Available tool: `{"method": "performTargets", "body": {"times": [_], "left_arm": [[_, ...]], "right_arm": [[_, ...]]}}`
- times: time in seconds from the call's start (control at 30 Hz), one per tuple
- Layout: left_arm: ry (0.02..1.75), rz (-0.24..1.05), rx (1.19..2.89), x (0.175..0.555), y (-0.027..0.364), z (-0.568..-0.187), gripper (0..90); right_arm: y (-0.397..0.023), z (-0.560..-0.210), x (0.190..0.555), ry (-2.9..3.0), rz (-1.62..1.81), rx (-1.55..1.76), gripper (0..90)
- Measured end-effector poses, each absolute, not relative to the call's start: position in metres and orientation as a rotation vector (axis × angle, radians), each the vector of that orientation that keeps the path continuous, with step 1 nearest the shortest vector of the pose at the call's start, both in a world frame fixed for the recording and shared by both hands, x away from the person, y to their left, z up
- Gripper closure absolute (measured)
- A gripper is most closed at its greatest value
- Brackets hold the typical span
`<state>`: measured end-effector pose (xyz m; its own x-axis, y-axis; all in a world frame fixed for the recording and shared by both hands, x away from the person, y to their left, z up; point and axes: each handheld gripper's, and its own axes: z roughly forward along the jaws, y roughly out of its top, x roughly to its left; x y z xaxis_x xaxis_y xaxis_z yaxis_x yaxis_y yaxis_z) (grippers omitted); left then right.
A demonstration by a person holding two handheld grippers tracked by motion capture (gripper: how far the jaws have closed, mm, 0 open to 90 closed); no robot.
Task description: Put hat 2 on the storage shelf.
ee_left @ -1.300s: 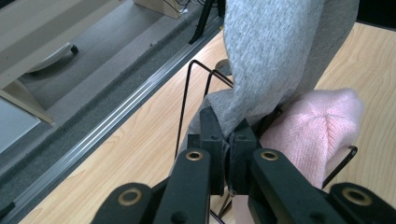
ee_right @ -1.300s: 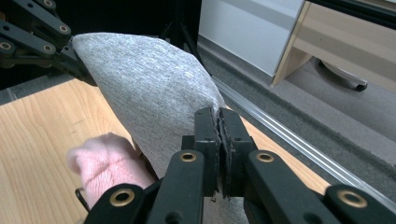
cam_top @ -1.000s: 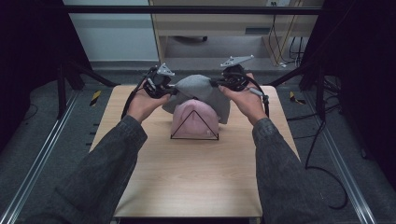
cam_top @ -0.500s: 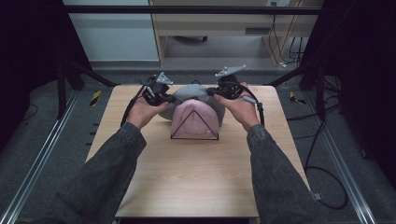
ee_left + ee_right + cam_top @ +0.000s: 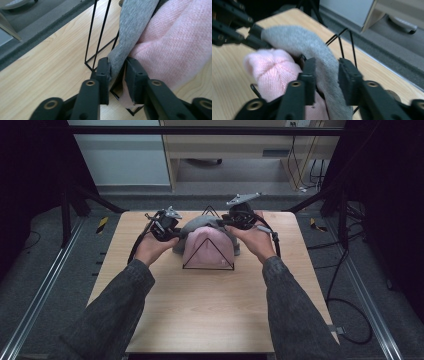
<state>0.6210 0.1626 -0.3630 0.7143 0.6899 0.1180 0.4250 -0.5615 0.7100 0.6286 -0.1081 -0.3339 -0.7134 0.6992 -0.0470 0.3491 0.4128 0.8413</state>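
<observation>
**Now pull each claw out sideways, away from the stand**

The grey hat [image 5: 200,223] lies draped over the back of the wire stand [image 5: 208,268]. Just in front of it, the pink hat [image 5: 207,247] sits on the same stand. The grey hat's long line runs across the stand from your left to your right, and each end of it finishes in one of your claws.

Your left claw [image 5: 175,227] is just left of the stand and points in at it. Its jaws have just been opening. In the left gripper view the hem hangs between them, resting against one pad with a gap to the other, so the claw is narrowly open and no longer pinching.

Your right claw [image 5: 226,222] is just right of the stand and also points inward. Its jaws have just been opening too, a little wider, and a fold of the grey hat lies loosely in the gap.

So the cloth lies straight ahead of each claw, toward the stand. Neither hand is clearly the nearer. I judge the safe way out is back along the hat's own line, with each claw moving away from the stand on its own side. Lifting could catch the hem and drag the hat off the wire.
</observation>
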Motion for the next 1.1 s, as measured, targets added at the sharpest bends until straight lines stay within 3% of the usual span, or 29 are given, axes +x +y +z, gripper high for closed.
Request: {"method": "performTargets", "body": {"times": [0.4, 0.7, 1.1], "left_arm": [[0.865, 0.627, 2.2, 0.589, 0.176, -0.347, 39.7], [0.869, 0.641, 2.224, 0.537, 0.197, -0.352, 14.3], [0.84, 0.605, 2.269, 0.507, 0.208, -0.378, 7.6]], "right_arm": [[-0.115, -0.332, 0.609, 2.155, 1.214, 0.966, 32.7], [-0.13, -0.331, 0.567, 2.12, 1.196, 1.006, 18.1], [-0.157, -0.349, 0.531, 2.121, 1.21, 1.026, 11.1]]}}
